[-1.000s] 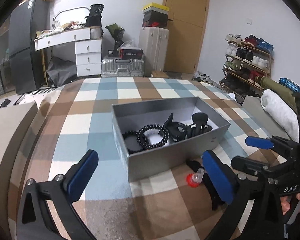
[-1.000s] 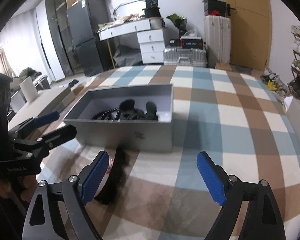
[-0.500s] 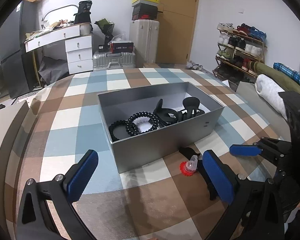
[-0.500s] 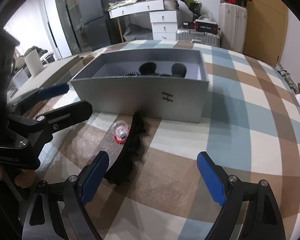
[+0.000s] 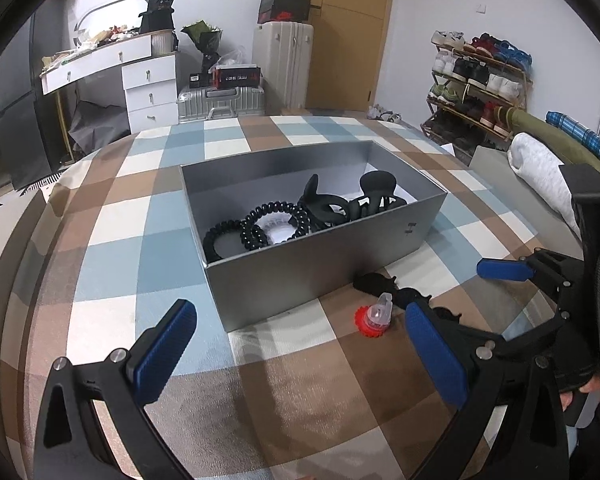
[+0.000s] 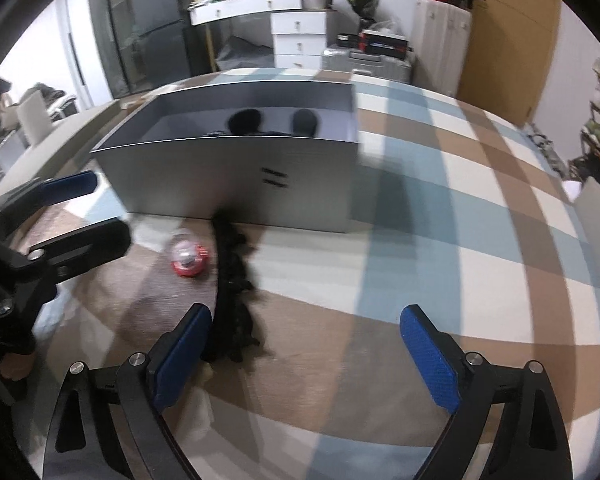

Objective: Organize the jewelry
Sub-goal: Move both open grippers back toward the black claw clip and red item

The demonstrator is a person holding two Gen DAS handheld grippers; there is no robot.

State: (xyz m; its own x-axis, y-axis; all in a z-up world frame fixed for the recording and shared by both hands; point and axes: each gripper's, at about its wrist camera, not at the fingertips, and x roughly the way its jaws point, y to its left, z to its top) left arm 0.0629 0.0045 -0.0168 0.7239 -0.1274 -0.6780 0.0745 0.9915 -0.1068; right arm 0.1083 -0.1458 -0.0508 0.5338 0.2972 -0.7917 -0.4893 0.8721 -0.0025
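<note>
A grey open box (image 5: 324, 258) on the checked cloth holds black hair ties (image 5: 274, 224) and black claw clips (image 5: 374, 196). In front of it lie a long black frilly hair piece (image 6: 236, 292) and a small red-based clear trinket (image 6: 189, 260), which also shows in the left wrist view (image 5: 374, 318). My left gripper (image 5: 300, 356) is open and empty, near the box's front wall. My right gripper (image 6: 306, 360) is open and empty, low over the cloth with its left finger (image 6: 180, 354) beside the hair piece. The box also shows in the right wrist view (image 6: 240, 176).
The checked cloth (image 5: 112, 248) covers the whole surface. Behind it stand a white desk with drawers (image 5: 140, 76), silver suitcases (image 5: 220, 102), a wooden door (image 5: 348, 32) and a shoe rack (image 5: 476, 80). Rolled bedding (image 5: 540, 168) lies at the right.
Both grippers have moved closer to the box and lower. The right gripper now sits right at the black hair piece. Both stay open.
</note>
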